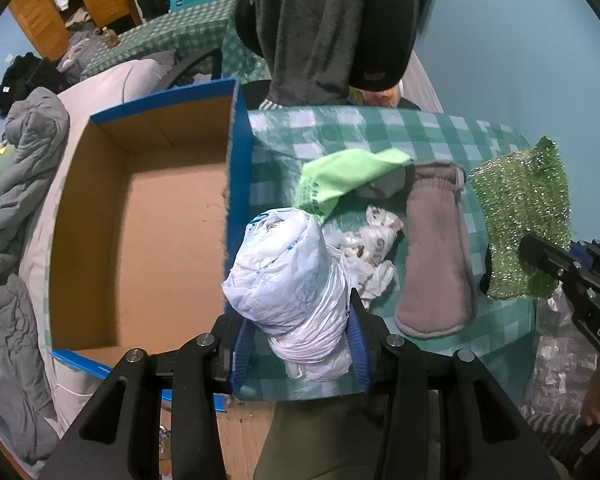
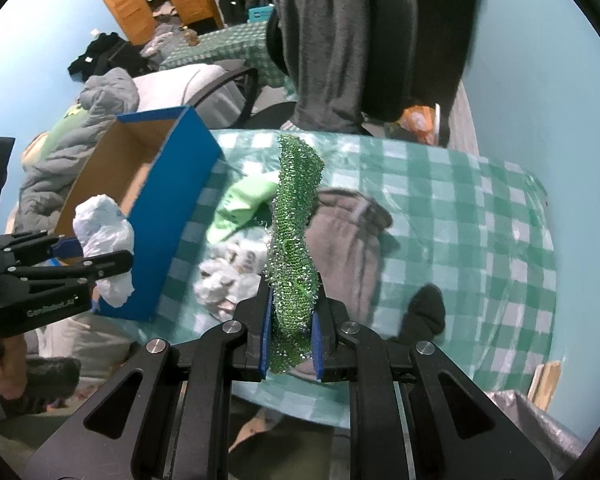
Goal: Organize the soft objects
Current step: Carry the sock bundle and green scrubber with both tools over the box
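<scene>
- The left gripper (image 1: pixel 300 344) points steeply down, its blue pads partly closed on a crumpled white plastic bag (image 1: pixel 296 280) that bulges out above and below the jaws.
- The bag hangs clear of the checked tablecloth (image 1: pixel 440 132), just beside the blue wall of the open cardboard box (image 1: pixel 140 220), which lies to this gripper's left with a bare brown floor.
- The right gripper (image 2: pixel 290 344) has its jaws drawn tight on the lower end of a glittery green mesh cloth (image 2: pixel 296 232); the cloth stands up from the pads in a narrow, slightly twisted strip, lifted off the table.
- Ahead of the left gripper, on the cloth, lies a light green rag (image 1: pixel 340 180) with a small grey piece tucked at its edge.
- Between the two grippers rest a crumpled printed wrapper (image 1: pixel 374 240) and a grey mitten (image 1: pixel 436 256), the mitten lying lengthwise, just left of the mesh cloth as the left camera sees it.
- To the right gripper's right, near the table's near edge, sits a dark sock (image 2: pixel 424 312).
- Beyond the table stands a black chair (image 2: pixel 392 40) draped with a grey garment (image 2: pixel 324 40).
- A hand (image 2: pixel 0 372) grips the left gripper's handle.
</scene>
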The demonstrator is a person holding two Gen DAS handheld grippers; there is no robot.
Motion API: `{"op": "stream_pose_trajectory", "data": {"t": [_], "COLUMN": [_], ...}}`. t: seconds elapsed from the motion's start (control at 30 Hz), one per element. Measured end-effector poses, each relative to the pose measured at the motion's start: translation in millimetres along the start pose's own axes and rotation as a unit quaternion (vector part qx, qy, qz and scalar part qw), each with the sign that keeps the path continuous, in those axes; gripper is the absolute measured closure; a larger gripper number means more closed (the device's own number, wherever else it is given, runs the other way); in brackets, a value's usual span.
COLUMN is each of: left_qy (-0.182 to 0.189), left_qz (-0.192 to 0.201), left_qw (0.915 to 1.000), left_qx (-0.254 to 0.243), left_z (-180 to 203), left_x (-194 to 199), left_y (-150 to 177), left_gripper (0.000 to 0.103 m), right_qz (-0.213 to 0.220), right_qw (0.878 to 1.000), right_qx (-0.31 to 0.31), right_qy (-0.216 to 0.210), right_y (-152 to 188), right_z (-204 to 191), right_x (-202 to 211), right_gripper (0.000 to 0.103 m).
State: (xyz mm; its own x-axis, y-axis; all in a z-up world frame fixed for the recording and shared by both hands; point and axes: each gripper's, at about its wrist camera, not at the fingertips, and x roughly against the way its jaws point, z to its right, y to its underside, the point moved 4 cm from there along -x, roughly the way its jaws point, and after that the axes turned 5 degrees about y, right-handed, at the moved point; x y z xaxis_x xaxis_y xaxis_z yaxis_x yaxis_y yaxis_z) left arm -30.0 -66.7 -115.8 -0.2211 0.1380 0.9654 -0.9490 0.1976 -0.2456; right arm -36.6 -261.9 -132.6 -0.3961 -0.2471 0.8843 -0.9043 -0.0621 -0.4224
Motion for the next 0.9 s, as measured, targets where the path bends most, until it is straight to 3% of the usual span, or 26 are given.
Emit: {"op": "stream_pose_trajectory", "data": {"t": [0.9], "left_qy": [-0.031], "left_qz": [0.026], "left_qw": [0.9965], "left_qx": [0.073], "left_z": [-99.3], "left_x": [26.5], "left_y": [-3.3], "left_gripper": [0.06], "right_qz": [0.01], "right_qw": [0.993], "right_qx": [0.09], "right_qy": [-0.07], "right_y": [-57.8], "right_z": [-125.4], "right_x": [-26.1], "right_gripper": [0.088]}}
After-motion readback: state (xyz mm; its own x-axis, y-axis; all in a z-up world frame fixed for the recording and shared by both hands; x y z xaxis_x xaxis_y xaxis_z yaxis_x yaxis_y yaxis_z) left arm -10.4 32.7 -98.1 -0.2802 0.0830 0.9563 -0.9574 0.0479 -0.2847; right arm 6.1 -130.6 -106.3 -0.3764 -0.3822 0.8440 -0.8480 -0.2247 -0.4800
